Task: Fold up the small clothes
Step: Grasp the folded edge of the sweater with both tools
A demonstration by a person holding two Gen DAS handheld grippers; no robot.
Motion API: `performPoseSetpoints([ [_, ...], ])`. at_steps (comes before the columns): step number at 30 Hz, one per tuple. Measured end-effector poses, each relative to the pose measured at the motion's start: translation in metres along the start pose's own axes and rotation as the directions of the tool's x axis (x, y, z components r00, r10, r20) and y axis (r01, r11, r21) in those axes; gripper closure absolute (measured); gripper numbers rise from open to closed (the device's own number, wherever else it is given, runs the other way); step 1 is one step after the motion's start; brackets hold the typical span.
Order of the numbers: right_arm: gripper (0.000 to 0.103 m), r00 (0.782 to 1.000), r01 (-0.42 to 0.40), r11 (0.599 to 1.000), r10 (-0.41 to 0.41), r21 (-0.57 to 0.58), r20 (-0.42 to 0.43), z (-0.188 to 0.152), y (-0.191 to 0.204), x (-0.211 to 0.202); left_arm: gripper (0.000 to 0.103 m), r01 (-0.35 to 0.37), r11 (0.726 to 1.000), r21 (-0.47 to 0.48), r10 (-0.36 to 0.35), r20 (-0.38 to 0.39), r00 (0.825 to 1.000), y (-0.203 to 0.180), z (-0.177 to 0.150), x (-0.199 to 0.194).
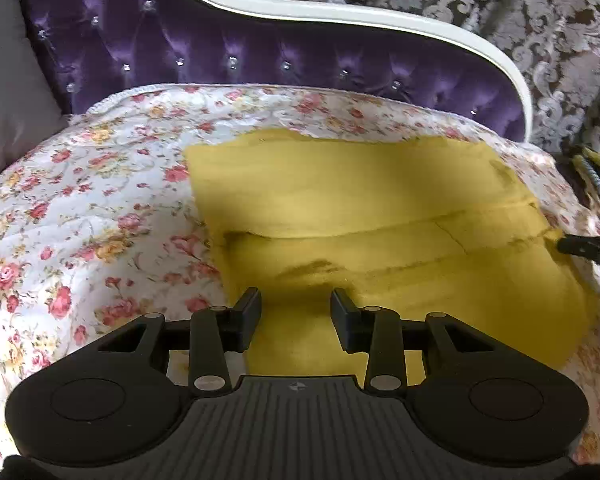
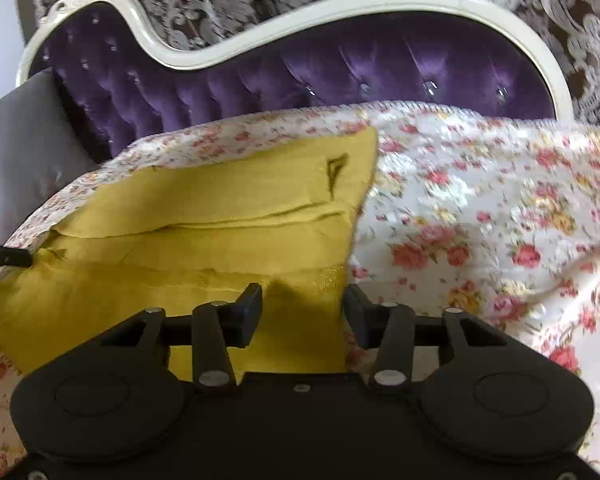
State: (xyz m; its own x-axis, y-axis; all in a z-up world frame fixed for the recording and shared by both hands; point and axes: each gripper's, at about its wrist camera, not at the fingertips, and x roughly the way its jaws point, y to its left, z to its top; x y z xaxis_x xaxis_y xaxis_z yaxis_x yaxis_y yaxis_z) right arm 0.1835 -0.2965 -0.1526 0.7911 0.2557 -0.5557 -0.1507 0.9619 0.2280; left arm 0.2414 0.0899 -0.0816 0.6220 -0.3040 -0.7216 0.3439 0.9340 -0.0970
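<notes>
My right hand-held gripper [image 2: 302,312] hangs with fingers spread over the near right corner of the folded mustard-yellow cloth garment [image 2: 204,236]. The garment lies on the rose-printed white bedspread [image 2: 480,220], in front of the purple tufted velvet headboard [image 2: 340,68].

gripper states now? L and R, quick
Left tongs: open, over the near part of the yellow garment, gripping nothing.
Right tongs: open, straddling the yellow garment's near right edge, nothing clamped.
</notes>
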Motion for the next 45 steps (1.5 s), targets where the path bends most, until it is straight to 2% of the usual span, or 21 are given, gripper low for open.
performPoseSetpoints([
  [2, 0.062, 1.000, -0.021, 1.000, 0.021, -0.023, 0.014, 0.000, 0.005, -0.003, 0.066, -0.005, 1.000, 0.002, 0.005, -0.006, 1.000, 0.001, 0.000, 0.004],
  [3, 0.062, 0.999, -0.028, 0.999, 0.029, -0.035, 0.018, 0.000, 0.007, -0.004, 0.066, -0.004, 1.000, 0.005, 0.004, -0.011, 1.000, 0.001, 0.000, 0.005],
  [6, 0.062, 0.999, -0.052, 0.997, 0.053, -0.061, 0.010, 0.000, 0.012, -0.002, 0.062, 0.005, 1.000, 0.015, -0.005, -0.011, 1.000, -0.001, 0.000, 0.007],
  [18, 0.057, 0.999, -0.028, 0.999, 0.026, -0.029, -0.039, 0.003, 0.002, 0.012, 0.060, 0.007, 1.000, 0.020, -0.007, -0.019, 1.000, 0.000, 0.004, 0.016],
  [19, 0.059, 0.999, -0.028, 0.999, 0.026, -0.032, -0.041, 0.002, 0.002, 0.012, 0.060, 0.006, 1.000, 0.021, -0.006, -0.020, 1.000, 0.000, 0.004, 0.016],
  [21, 0.092, 0.999, -0.017, 0.998, 0.014, -0.054, -0.053, 0.002, 0.005, 0.013, 0.060, 0.003, 1.000, 0.018, -0.003, -0.018, 1.000, 0.000, 0.003, 0.017],
  [25, 0.092, 0.999, -0.031, 0.996, 0.029, -0.079, -0.022, 0.002, 0.011, 0.005, 0.061, -0.006, 1.000, 0.026, 0.006, -0.003, 1.000, -0.003, 0.002, 0.014],
  [31, 0.092, 0.997, -0.074, 0.992, 0.077, -0.102, 0.020, 0.000, 0.020, -0.011, 0.060, -0.082, 0.997, 0.011, 0.082, -0.015, 0.996, 0.001, -0.002, 0.010],
  [37, 0.092, 0.996, -0.075, 0.993, 0.079, -0.088, 0.034, -0.002, 0.022, -0.014, 0.061, -0.047, 0.999, 0.019, 0.047, 0.030, 0.998, -0.004, -0.007, 0.005],
  [40, 0.092, 0.996, -0.075, 0.994, 0.079, -0.086, 0.048, -0.002, 0.022, -0.018, 0.066, -0.087, 0.991, 0.099, 0.083, 0.044, 0.996, -0.018, -0.015, 0.003],
  [41, 0.092, 0.995, -0.078, 0.993, 0.082, -0.085, 0.053, -0.002, 0.022, -0.020, 0.073, -0.092, 0.987, 0.132, 0.086, 0.047, 0.995, -0.022, -0.018, 0.002],
  [42, 0.092, 0.995, -0.082, 0.993, 0.087, -0.085, 0.054, -0.002, 0.022, -0.021, 0.076, -0.094, 0.982, 0.164, 0.087, 0.052, 0.995, -0.027, -0.020, 0.000],
  [45, 0.092, 0.995, -0.079, 0.993, 0.084, -0.092, 0.049, -0.002, 0.024, -0.021, 0.075, -0.163, 0.958, 0.236, 0.144, 0.095, 0.985, -0.041, -0.025, -0.008],
])
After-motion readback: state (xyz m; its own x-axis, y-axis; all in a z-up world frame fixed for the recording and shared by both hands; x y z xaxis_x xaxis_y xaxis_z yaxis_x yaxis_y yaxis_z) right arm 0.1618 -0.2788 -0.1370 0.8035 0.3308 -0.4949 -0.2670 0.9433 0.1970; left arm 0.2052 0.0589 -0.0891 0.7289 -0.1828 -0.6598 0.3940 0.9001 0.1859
